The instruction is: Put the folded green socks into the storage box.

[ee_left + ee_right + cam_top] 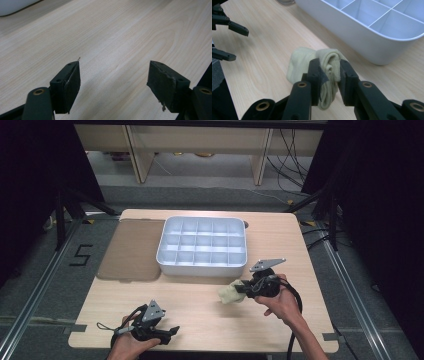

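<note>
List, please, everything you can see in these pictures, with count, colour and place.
sock: one, pale yellow, rolled, clamped in the right gripper, near the tray
tray: one, white, many compartments, far middle of the table
mat: one, brown, flat, left of the tray
table: one, light wood
left gripper: one, black, open over bare wood, near edge
right gripper: one, black, shut on the sock
hands: two, one on each gripper

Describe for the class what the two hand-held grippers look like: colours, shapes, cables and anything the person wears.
Both the left gripper and the right gripper are black, each with two blocky flat-padded jaws, brass-coloured pivot rivets and a grey three-cornered plate on top. A black cable trails from each. The forearms are bare, with no sleeves or gloves in sight.
</note>
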A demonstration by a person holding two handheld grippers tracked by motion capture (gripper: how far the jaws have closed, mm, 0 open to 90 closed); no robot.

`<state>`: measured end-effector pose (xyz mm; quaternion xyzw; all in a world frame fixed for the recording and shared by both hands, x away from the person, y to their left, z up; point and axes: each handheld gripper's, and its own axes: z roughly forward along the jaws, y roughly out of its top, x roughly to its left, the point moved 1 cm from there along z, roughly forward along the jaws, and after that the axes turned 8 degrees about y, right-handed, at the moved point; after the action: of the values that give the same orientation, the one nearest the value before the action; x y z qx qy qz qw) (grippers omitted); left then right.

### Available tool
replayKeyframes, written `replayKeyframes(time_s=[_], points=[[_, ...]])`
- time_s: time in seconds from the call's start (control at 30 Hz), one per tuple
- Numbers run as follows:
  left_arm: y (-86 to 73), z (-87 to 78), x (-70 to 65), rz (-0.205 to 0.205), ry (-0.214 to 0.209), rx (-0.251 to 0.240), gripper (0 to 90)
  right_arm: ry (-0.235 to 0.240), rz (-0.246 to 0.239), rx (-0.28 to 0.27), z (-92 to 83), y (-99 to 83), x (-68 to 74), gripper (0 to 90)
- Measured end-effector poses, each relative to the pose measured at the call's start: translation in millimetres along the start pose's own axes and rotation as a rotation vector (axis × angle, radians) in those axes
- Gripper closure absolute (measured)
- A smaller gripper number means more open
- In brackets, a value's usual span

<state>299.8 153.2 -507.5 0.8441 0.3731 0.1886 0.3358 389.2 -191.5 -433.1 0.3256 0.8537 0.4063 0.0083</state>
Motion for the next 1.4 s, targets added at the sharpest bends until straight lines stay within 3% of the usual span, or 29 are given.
replayKeyframes(time_s=[0.13, 0.17, 0.2, 0.27, 0.4, 0.47, 0.57, 0.7, 0.77, 0.9, 0.93, 0.97, 1.0, 1.1, 1.17, 1.4], points=[[-0.1, 0.9, 0.1, 0.001, 0.009, 0.007, 23.7, 0.005, 0.035, 0.019, -2.0, 5.0, -0.3, 74.2], [-0.3, 0.0, 0.9, 0.015, -0.003, 0.016, 23.4, -0.007, 0.022, 0.005, -0.9, 6.1, -1.7, 74.2], [-0.9, 0.5, -0.3, -0.011, -0.007, 0.018, 23.4, -0.004, 0.013, 0.017, -2.0, 7.7, -3.4, 74.2], [-0.5, 1.0, 0.8, -0.003, 0.006, 0.01, 22.2, -0.008, 0.03, 0.024, -2.7, 10.0, -3.2, 74.2], [-0.2, 0.2, 1.1, -0.006, -0.005, 0.014, 17.8, -0.031, 0.006, 0.032, -3.9, 17.9, -8.1, 74.2], [-0.2, 0.2, 0.9, -0.007, -0.006, 0.015, 17.4, -0.029, 0.033, 0.033, -5.3, 23.5, -5.6, 74.2], [-0.7, 1.6, 0.4, -0.005, 0.015, 0.021, 16.8, -0.044, 0.018, 0.042, -7.1, 30.2, -8.2, 74.3], [-0.3, 0.0, 1.2, 0.0, -0.007, 0.023, 16.8, -0.031, 0.028, 0.05, -7.3, 35.6, -9.6, 74.2], [-0.2, 0.3, 0.5, -0.012, -0.005, 0.015, 16.8, -0.036, -0.015, 0.046, -7.7, 38.6, -13.4, 74.2], [-0.1, 0.4, 0.9, -0.005, -0.005, 0.022, 16.8, -0.044, 0.003, 0.045, -13.8, 46.8, -14.2, 74.3], [-0.1, 0.4, 0.9, -0.005, -0.005, 0.022, 16.8, -0.04, 0.029, 0.046, -14.6, 48.9, -12.8, 74.2], [-0.2, 0.9, 1.1, -0.005, 0.002, 0.021, 16.8, -0.049, -0.015, 0.049, -15.4, 50.9, -16.9, 74.2], [-0.2, 0.8, 1.1, -0.006, 0.002, 0.021, 16.8, -0.051, 0.013, 0.051, -17.0, 53.2, -16.0, 74.2], [0.0, -0.1, 1.2, -0.004, -0.005, 0.021, 16.9, -0.063, 0.0, 0.051, -18.8, 57.5, -20.2, 74.3], [-0.1, -0.4, 0.9, -0.009, -0.005, 0.02, 16.8, -0.071, 0.019, 0.049, -19.5, 63.1, -23.8, 74.2], [0.1, -0.9, 1.3, -0.008, -0.002, 0.02, 16.9, -0.112, -0.004, 0.037, -20.2, 74.1, -37.7, 74.3]])
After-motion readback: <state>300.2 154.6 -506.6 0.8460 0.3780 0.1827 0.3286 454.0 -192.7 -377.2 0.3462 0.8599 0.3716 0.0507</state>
